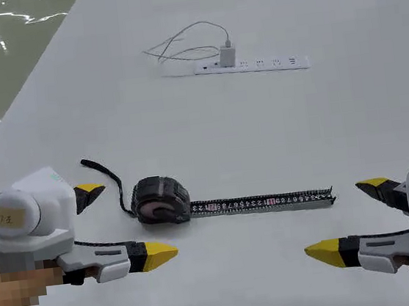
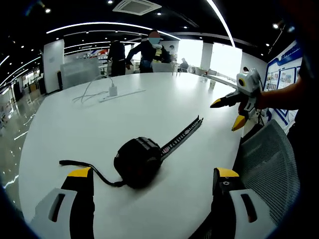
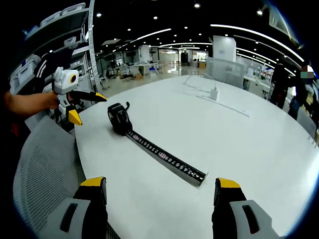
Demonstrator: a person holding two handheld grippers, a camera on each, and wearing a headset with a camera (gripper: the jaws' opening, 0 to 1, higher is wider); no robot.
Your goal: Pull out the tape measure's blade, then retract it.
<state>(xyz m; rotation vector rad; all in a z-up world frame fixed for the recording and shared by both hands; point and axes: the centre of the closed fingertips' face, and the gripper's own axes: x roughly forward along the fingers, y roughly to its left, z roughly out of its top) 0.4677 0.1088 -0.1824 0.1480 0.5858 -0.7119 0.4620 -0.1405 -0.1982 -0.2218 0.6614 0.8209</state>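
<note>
The black tape measure (image 1: 160, 200) is laid on the white table (image 1: 261, 132), its blade (image 1: 262, 203) pulled out flat (numbers up). The left gripper (image 1: 141, 219) is held beside the case and the right gripper (image 1: 331, 216) near the blade's tip, both with fingers (image 1: 157, 255) spread apart.

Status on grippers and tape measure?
Left gripper open by tape measure case; right gripper open near blade tip, neither touching. Blade out, flat on table. Power strip far off.
</note>
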